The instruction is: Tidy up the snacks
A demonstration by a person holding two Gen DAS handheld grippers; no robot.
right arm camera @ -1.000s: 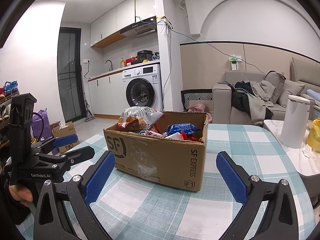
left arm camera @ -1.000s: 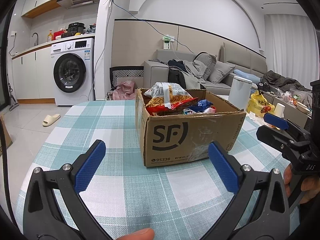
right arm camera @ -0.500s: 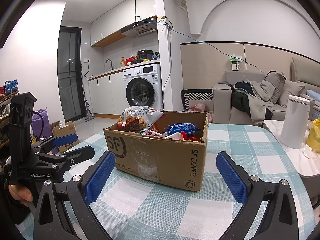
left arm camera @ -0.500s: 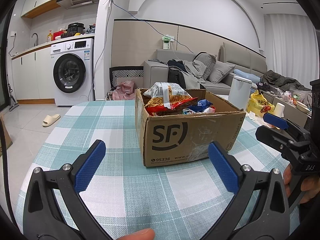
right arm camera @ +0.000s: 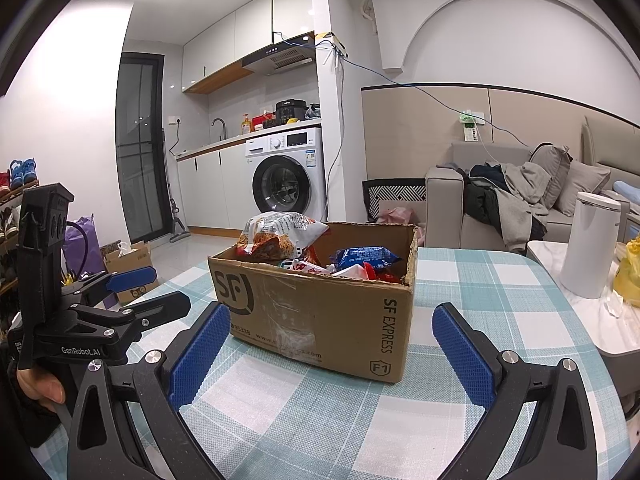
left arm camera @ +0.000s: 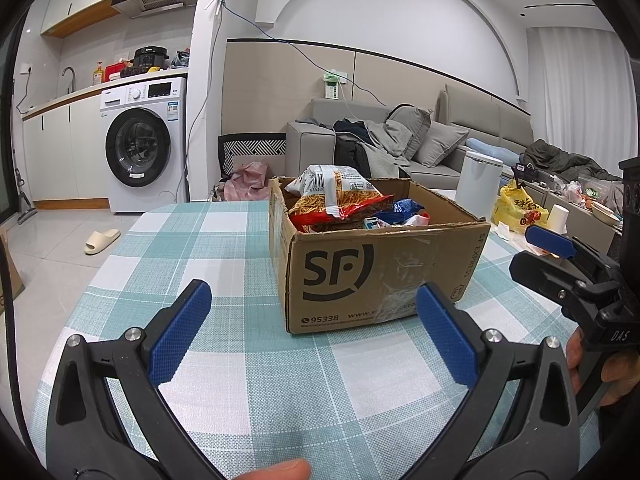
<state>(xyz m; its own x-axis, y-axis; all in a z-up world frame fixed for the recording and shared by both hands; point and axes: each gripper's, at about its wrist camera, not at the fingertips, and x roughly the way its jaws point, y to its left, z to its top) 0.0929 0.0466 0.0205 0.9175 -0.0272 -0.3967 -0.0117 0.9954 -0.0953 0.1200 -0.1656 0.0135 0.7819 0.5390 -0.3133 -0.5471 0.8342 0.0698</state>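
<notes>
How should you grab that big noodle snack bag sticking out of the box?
Pinch the big noodle snack bag by its raised white end, coming down from above. It lies on top of the other snacks, poking above the cardboard box rim, so the walls block a sideways approach. The open left hand-held gripper looks nearer.

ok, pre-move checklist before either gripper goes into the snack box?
1. Left gripper open, nothing held: ok.
2. Right gripper open, nothing held: ok.
3. Brown cardboard SF box upright on the teal checked tablecloth, top open: ok.
4. Snacks reachable from above: large noodle-snack bag sits on top, blue packet beside it: ok.
5. Path between grippers and box free of objects: ok.
6. Place to put sorted snacks: no tray or second container seen on the table: cannot tell.
</notes>
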